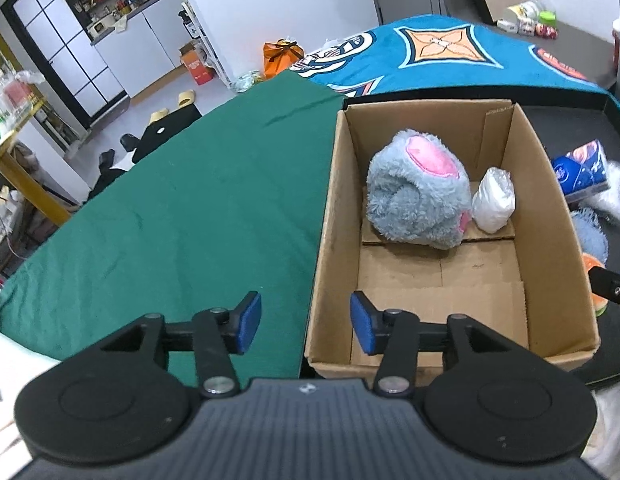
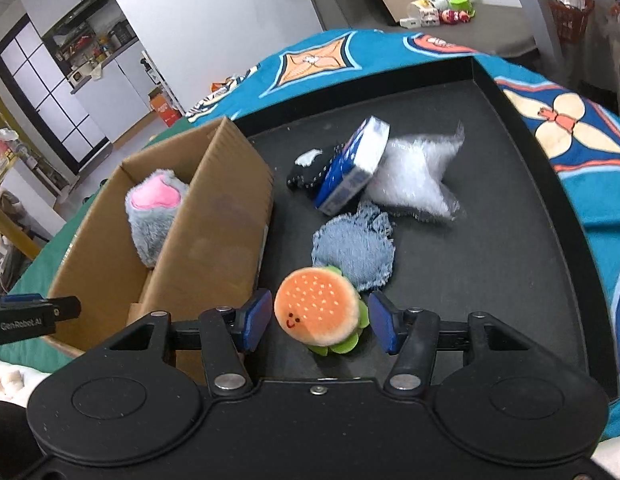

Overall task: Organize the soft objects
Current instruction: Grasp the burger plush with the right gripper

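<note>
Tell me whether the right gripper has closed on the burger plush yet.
Not yet. The right gripper is open: its blue fingers flank the burger plush with gaps on both sides; the plush rests on the black tray.

My left wrist camera looked down from close above the cardboard box (image 1: pixel 438 264), its near wall at 6 o'clock. My right wrist camera faced the black tray (image 2: pixel 490 264), box at 9 o'clock. Both views shared the box.

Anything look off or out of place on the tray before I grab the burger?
One thing: the blue tissue pack sits tilted on edge, propped on the white star plush and a black item. The burger plush lies between the open right gripper fingers.
</note>
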The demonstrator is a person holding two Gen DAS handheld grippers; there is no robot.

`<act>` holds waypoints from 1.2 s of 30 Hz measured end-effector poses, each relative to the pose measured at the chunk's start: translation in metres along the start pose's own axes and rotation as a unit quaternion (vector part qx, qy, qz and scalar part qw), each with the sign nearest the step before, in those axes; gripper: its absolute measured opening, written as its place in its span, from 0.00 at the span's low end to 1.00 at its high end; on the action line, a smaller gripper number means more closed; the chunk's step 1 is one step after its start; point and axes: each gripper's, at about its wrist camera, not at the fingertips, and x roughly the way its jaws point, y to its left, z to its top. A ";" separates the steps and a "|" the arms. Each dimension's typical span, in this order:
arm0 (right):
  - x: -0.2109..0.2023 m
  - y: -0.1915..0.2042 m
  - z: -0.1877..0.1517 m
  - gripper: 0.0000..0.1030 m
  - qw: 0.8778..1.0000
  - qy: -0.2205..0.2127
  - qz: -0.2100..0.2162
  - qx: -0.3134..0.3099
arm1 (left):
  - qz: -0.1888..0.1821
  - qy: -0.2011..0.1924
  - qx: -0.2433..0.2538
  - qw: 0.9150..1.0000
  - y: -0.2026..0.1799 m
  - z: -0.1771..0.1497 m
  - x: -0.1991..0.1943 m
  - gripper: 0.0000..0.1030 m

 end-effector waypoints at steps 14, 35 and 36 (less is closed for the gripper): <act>0.013 0.000 -0.006 0.37 1.000 0.019 -0.001 -0.021 | 0.028 0.010 0.029 0.999 -0.017 0.004 0.004 0.47; -0.014 0.011 -0.005 0.05 0.999 -0.018 0.016 -0.037 | 0.026 0.002 0.024 0.999 -0.016 0.004 -0.003 0.47; -0.015 0.013 -0.005 0.04 0.999 -0.020 0.017 -0.039 | 0.026 0.001 0.023 0.999 -0.015 0.003 -0.004 0.47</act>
